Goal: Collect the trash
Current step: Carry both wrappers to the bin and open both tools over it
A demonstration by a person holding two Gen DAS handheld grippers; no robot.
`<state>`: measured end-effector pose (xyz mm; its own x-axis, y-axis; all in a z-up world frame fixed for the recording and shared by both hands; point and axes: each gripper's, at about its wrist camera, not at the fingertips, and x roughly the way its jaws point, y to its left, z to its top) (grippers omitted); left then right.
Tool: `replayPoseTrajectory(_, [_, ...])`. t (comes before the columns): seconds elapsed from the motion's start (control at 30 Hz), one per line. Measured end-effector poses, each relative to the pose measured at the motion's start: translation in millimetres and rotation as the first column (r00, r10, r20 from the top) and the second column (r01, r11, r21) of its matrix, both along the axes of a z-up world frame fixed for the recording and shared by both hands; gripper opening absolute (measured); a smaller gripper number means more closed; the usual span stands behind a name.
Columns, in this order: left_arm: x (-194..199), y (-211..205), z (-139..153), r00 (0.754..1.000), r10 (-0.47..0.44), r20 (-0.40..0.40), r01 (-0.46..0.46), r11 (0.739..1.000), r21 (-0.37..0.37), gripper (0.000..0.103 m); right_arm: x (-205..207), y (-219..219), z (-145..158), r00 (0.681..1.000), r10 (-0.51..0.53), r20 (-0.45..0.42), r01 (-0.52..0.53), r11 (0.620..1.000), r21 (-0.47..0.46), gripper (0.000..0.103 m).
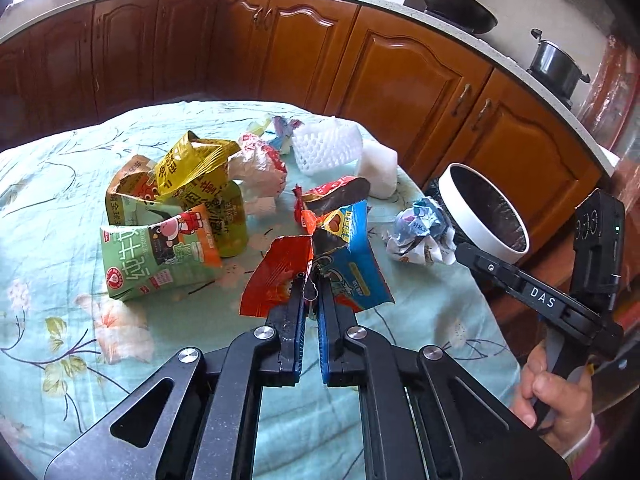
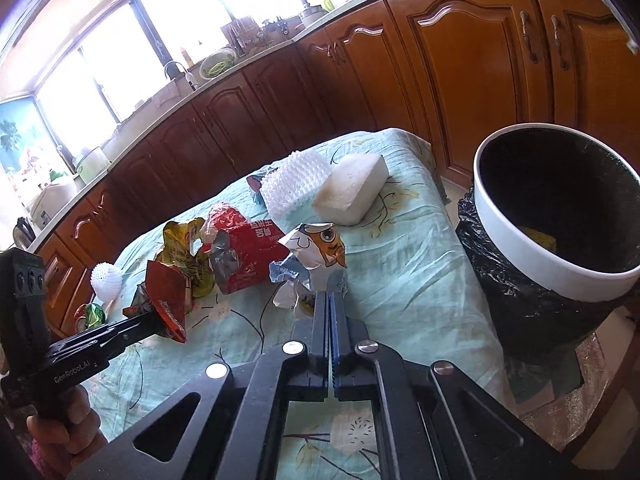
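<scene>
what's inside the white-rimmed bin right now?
The bin has a black liner. From the right wrist view, one yellow scrap lies near the bottom. The near wall hides the rest of the floor, so more trash may be there. The left wrist view shows only dark liner inside.

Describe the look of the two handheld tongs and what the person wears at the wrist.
Both tongs are black, with angular linkage arms, silver round pivot pins and blue toothed pads. The right one carries white "DAS" lettering along its side, the left one "GenRobot.AI". Each has a black camera block on top. A pink cuff shows at the right wrist.
</scene>
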<state>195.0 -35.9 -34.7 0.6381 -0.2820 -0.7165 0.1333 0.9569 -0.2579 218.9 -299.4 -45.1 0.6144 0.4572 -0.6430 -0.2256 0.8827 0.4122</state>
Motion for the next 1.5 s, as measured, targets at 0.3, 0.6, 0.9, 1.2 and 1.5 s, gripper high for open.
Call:
replayPoseTrajectory(0.3, [0.2, -4.7, 9.4, 1.0, -0.006, 0.013, 0.006, 1.0, -0.007, 0.005, 9.9, -2.6, -3.4, 1.0, 0.006, -0.016, -0.005, 0.999, 0.04, 0.061])
replayPoseTrajectory(0.6, [0.5, -9.9, 9.7, 1.0, -0.007, 0.005, 0.007, 1.0, 0.004, 0.005, 17.6, 2.8, -25.6, 0.997, 0.003, -0.073, 0.0, 0.999, 0.033, 0.029])
replayPoseTrajectory(0.9, [15.2, -59.5, 16.3, 0.992, -0.129, 0.013, 0.129, 0.992, -0.005, 0.005, -5.0, -60.8, 6.5, 0.995, -0.1, 0.003, 0.1, 0.994, 0.043, 0.028])
replayPoseTrajectory(1.2, [40.5, -131.2, 33.7, 0.96, -0.275, 0.047, 0.274, 0.962, 0.009, 0.005, 1.2, -138.5, 24.2, 0.971, -0.236, 0.027, 0.235, 0.972, 0.016, 0.028])
replayPoseTrajectory(1.5, [73.8, -189.6, 43.0, 0.93, -0.366, 0.044, 0.365, 0.931, 0.017, 0.005, 16.7, -173.3, 33.9, 0.96, -0.277, 0.035, 0.278, 0.96, -0.034, 0.029])
